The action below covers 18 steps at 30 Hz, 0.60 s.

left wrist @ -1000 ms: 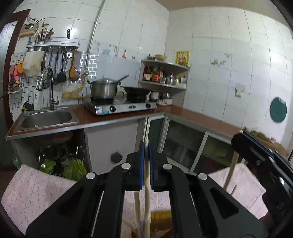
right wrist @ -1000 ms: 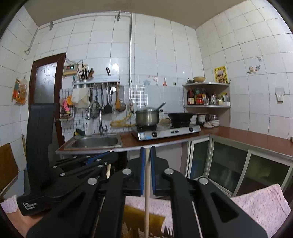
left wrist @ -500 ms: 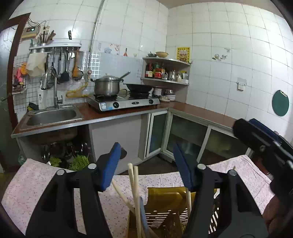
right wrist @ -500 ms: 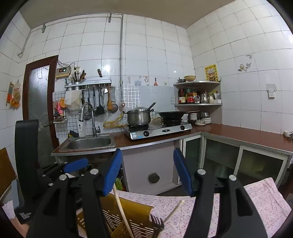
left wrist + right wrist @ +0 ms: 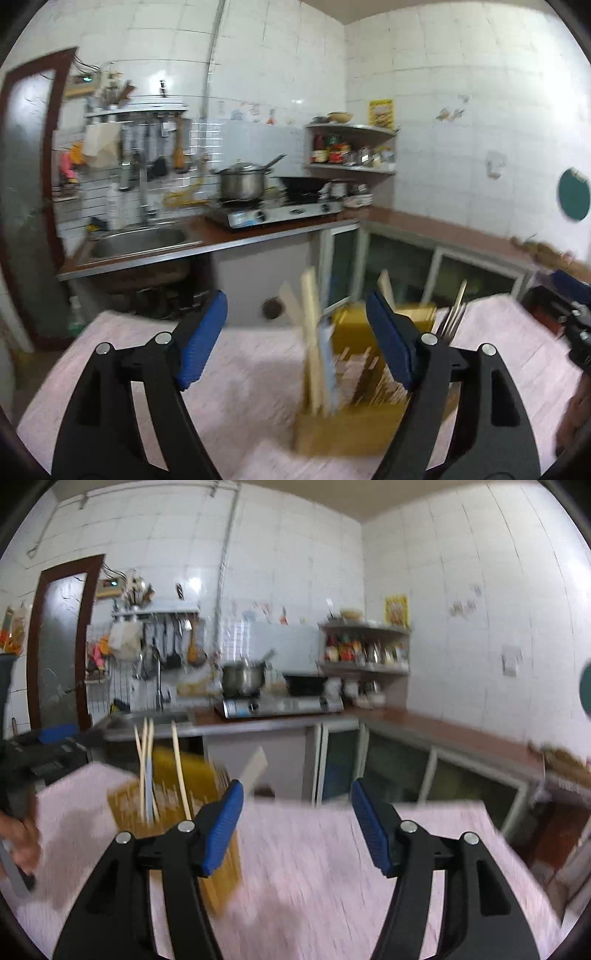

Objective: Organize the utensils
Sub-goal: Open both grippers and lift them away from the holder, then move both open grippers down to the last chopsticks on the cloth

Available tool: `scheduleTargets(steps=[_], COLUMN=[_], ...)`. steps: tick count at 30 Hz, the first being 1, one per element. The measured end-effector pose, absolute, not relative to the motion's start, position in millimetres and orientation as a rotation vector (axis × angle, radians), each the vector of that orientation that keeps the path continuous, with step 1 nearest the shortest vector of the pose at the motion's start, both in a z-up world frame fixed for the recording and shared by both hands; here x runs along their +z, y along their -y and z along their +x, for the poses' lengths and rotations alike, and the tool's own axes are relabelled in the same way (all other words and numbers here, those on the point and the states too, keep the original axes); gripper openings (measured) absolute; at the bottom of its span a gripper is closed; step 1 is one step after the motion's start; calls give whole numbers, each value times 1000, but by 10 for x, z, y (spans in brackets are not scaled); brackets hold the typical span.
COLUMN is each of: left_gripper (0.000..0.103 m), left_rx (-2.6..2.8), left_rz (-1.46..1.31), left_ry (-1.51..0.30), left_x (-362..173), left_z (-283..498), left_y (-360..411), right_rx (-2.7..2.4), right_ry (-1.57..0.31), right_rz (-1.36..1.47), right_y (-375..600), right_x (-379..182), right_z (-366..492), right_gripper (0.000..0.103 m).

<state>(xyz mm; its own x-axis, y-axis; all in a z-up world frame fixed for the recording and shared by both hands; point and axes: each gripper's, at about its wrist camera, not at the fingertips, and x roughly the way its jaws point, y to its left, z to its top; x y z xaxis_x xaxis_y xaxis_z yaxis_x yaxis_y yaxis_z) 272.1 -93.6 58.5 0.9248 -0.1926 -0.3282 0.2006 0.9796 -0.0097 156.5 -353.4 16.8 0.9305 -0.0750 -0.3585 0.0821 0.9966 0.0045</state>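
Both our grippers have drawn back and apart since a second ago, when each was clamped on a pale wooden stick. Now our left gripper (image 5: 297,341) stands wide open with nothing between its blue pads (image 5: 201,341), and our right gripper (image 5: 297,825) is spread just as wide and equally empty.

Half a second ago the yellow utensil holder (image 5: 351,428) sat directly under our left fingers; it now lies further ahead on the pink tablecloth (image 5: 240,387), between the left fingers and closer to the right-hand one. From the right wrist view the holder (image 5: 173,775) has slid over to the left side, partly behind the left blue pad (image 5: 221,829).

Wooden sticks (image 5: 310,332) stand upright in the holder, beside what looks like a pale blue handle, though blur keeps us from being sure. Metal utensils (image 5: 452,314) lean out on the holder's right. In the right view three pale sticks (image 5: 147,764) rise from it.

Both views are smeared by motion. Behind, the counter with sink (image 5: 136,240) and stove (image 5: 273,214) fills the background.
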Motion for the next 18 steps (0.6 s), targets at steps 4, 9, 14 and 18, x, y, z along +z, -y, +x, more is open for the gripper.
scheduleTargets(steps=[4, 9, 14, 18], left_gripper=[76, 78, 78, 79], left_rx=[-153, -186, -218, -254], left_rz=[46, 1, 21, 14], left_ry=[-380, -553, -650, -687], left_x=[274, -244, -554, -600], left_z=[2224, 2044, 2130, 2083], left_y=[812, 765, 793, 829], right_rx=[-114, -110, -95, -117], right_ry=[-513, -572, -619, -637], right_rz=[114, 263, 306, 283], right_y=[3873, 4124, 4202, 4193], right_x=[-331, -633, -782, -801], right_z=[1270, 1108, 1075, 1059], right_gripper=[61, 61, 61, 63])
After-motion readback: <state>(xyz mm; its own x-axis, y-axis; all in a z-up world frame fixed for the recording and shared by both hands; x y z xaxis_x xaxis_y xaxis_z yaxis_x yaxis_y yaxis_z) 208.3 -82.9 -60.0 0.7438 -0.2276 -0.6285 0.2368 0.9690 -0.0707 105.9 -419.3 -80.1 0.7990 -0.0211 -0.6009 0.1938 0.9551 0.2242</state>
